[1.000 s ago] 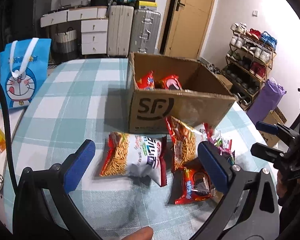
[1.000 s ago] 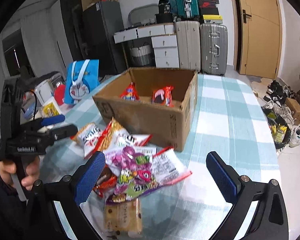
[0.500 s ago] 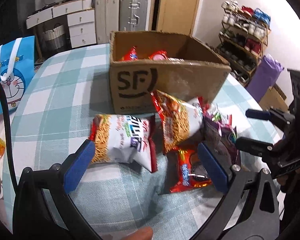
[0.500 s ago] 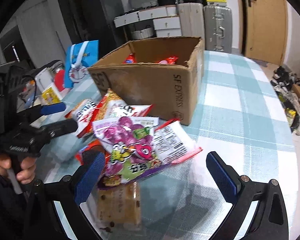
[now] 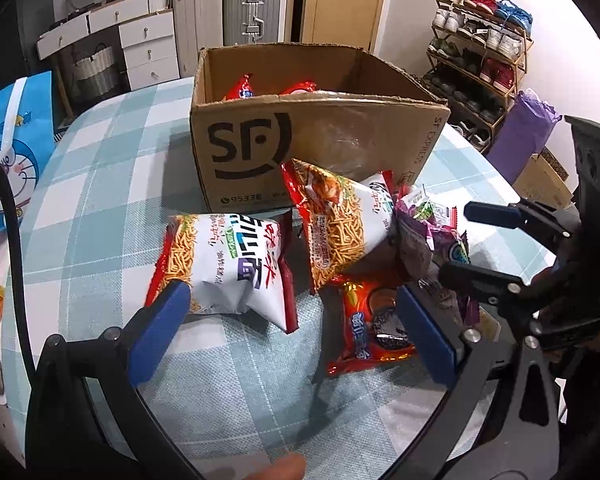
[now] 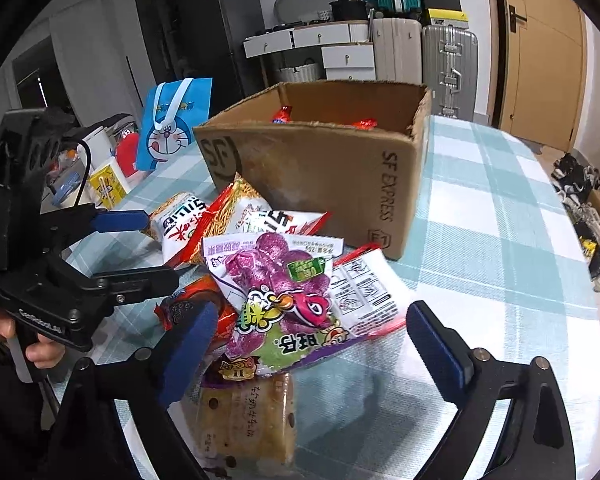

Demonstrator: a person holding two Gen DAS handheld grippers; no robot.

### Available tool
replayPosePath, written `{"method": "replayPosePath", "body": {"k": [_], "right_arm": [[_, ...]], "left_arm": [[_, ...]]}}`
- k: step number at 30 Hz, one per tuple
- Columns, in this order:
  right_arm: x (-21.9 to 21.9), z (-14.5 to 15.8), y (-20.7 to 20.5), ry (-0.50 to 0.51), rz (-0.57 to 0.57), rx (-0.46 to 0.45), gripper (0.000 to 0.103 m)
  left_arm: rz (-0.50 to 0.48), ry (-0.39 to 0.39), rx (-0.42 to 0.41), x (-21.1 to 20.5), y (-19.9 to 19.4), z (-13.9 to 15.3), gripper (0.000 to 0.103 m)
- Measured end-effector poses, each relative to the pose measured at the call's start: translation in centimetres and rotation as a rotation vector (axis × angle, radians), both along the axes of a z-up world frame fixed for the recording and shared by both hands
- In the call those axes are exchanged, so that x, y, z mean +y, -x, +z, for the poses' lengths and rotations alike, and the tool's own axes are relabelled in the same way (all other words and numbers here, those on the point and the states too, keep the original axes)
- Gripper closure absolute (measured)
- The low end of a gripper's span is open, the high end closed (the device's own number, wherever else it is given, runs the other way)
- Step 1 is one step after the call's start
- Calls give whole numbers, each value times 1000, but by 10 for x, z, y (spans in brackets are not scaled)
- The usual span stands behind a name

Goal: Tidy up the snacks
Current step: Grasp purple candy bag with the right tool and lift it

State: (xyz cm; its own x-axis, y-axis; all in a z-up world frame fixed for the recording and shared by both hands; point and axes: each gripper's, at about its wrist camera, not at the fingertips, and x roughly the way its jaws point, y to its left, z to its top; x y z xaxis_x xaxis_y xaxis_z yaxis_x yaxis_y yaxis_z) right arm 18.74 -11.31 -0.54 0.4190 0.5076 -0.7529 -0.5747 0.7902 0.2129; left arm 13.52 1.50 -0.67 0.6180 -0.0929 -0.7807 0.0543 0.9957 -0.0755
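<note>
The right gripper (image 6: 312, 344) is seen with its blue-padded jaws spread and closing; the purple glossy snack bag (image 6: 284, 300) lies between them, but the pads are not pressed on it. The left gripper (image 5: 296, 328) is held wide, released, with nothing clamped; the corner of the white-and-red noodle-snack bag (image 5: 228, 268) lies by its left pad, and the red cookie packet (image 5: 372, 328) is overlapped by its right pad, though contact cannot be told.

The snacks are heaped on the checked tablecloth (image 5: 100, 184) just in front of the cardboard box (image 5: 324, 140). A second crinkled noodle-snack bag (image 5: 340, 220) is leaned against the box's front wall. A clear-wrapped pale cake slice (image 6: 248, 420) lies flat under the purple bag. Two red packets (image 5: 240, 88) are visible inside the open-topped box, which is of brown corrugated board printed with a black logo. A blue cartoon tote bag (image 6: 172, 124) is stood at the table's edge.
</note>
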Motion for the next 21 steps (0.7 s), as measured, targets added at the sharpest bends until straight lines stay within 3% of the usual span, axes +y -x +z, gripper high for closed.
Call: {"method": "replayPosePath", "body": {"k": [17,21], "right_arm": [[12,-10,-1,-22,38,-5,21],[15,-7,4,2,59,-34,29]], "left_arm": [[4,26,-1,9,-3,-2,1],[3,24,0,8,-2,-2,1]]}}
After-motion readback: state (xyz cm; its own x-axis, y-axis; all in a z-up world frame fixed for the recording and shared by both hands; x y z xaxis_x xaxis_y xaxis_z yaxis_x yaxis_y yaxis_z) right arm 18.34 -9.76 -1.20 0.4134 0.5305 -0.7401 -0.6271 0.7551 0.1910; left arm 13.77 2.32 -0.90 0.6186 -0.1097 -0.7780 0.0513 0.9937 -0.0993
